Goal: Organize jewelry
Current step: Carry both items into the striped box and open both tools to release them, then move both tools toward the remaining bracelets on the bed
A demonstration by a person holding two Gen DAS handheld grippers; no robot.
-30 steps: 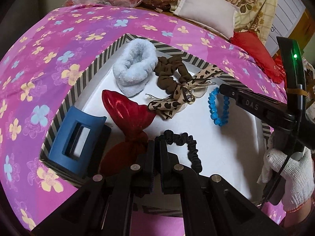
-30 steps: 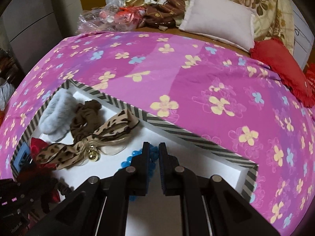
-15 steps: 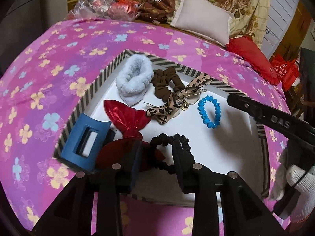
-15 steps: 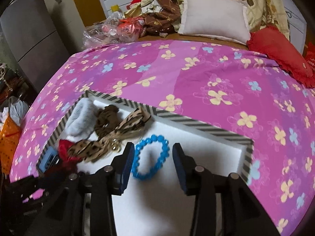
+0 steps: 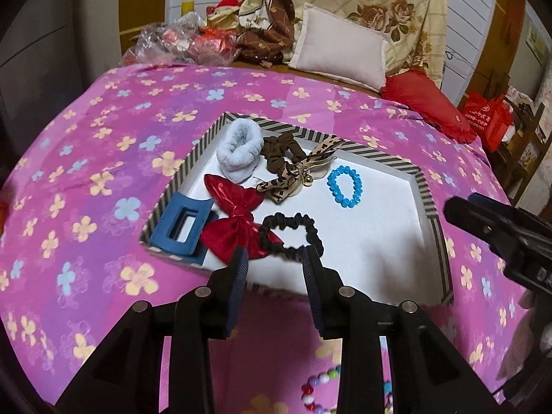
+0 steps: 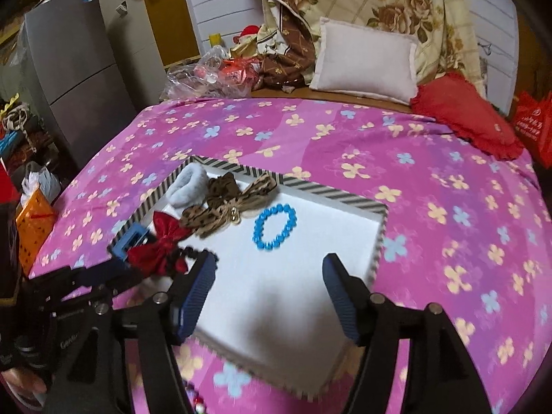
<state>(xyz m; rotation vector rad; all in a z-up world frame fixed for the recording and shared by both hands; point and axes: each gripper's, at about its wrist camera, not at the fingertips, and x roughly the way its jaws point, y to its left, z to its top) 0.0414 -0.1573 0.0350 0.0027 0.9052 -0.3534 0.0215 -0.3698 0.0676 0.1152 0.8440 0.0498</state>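
Right wrist view: right hand-held gripper (image 6: 269, 272) gapes wide and empty above the tray (image 6: 377, 245); left hand-held gripper (image 5: 276, 258) likewise.

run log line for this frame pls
left gripper: open, empty | right gripper: open, empty | blue bracelet, black scrunchie: in tray

Bracelet (image 5: 344, 187) lies in the tray (image 5: 435, 220) — right of the bow (image 5: 238, 219).

Bed with pink flowered cover (image 5: 103, 158), striped-rim tray (image 5: 427, 193), white pillow (image 5: 341, 51), red cushion (image 5: 427, 110), multicoloured bead bracelet (image 5: 317, 390).
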